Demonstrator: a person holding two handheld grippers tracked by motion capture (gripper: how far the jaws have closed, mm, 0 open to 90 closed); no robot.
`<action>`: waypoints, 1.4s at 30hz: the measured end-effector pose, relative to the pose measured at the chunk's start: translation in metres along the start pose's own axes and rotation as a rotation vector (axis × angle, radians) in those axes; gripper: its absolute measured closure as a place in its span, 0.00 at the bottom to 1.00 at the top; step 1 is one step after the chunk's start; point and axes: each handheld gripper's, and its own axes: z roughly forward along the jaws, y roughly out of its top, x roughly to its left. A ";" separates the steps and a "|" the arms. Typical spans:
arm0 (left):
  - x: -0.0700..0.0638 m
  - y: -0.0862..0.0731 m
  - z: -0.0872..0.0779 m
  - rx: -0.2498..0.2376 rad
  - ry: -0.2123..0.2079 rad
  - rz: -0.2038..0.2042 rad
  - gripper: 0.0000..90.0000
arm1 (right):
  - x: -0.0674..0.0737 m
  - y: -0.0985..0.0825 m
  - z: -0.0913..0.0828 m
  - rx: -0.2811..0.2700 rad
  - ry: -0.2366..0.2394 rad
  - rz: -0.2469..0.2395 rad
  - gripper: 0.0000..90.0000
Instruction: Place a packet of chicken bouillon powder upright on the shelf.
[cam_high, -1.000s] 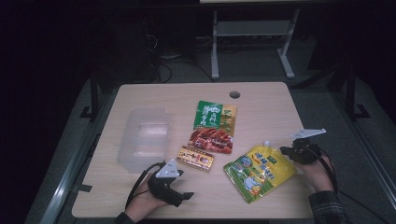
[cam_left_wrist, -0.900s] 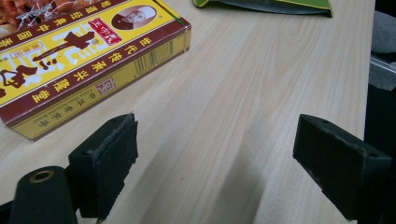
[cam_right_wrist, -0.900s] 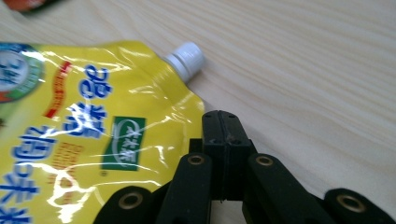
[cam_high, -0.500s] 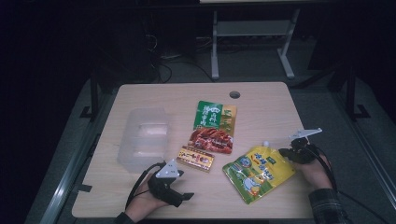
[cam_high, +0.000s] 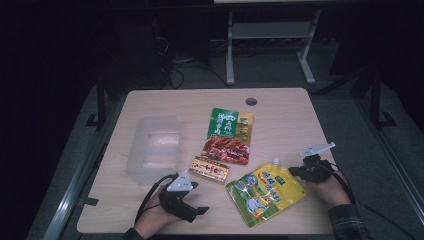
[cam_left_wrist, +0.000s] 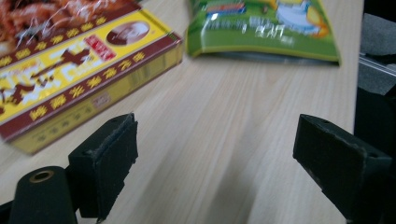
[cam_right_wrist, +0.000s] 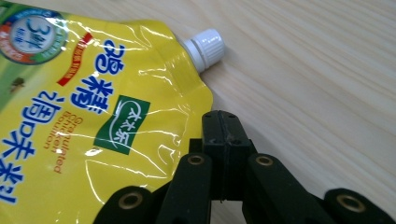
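A yellow spouted pouch (cam_high: 265, 191) with a white cap (cam_right_wrist: 205, 46) lies at the front right of the table. My right gripper (cam_high: 294, 171) is shut, and its tips (cam_right_wrist: 223, 122) rest low over the wood right at the pouch's (cam_right_wrist: 93, 116) edge, just below the cap, with nothing between them. A flat yellow and maroon box (cam_high: 210, 169) lies in the middle. My left gripper (cam_high: 199, 200) sits near the front edge with jaws wide open (cam_left_wrist: 219, 140) over bare wood, pointing at the box (cam_left_wrist: 70, 79) and the pouch's bottom end (cam_left_wrist: 261, 32).
A clear plastic tub (cam_high: 152, 149) stands at the left. A green packet (cam_high: 230, 124) and a red packet (cam_high: 226, 149) lie behind the box. The wooden table (cam_high: 165, 107) has a cable hole (cam_high: 251, 101) at the back. A metal stand (cam_high: 270, 35) is on the floor beyond.
My right gripper has slid a little left and nearer, up to the pouch's edge by the cap. The left gripper and all the packets are where they were.
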 end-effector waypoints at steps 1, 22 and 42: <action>-0.001 0.002 0.000 0.001 -0.001 0.001 0.15 | 0.004 0.001 0.000 -0.001 0.015 -0.007 1.00; -0.005 0.063 0.041 0.024 -0.053 0.032 0.16 | 0.033 -0.031 -0.031 -0.059 -0.098 0.060 0.45; 0.010 0.111 0.111 0.093 -0.068 0.067 0.16 | 0.074 -0.060 -0.047 -0.103 -0.083 0.045 0.32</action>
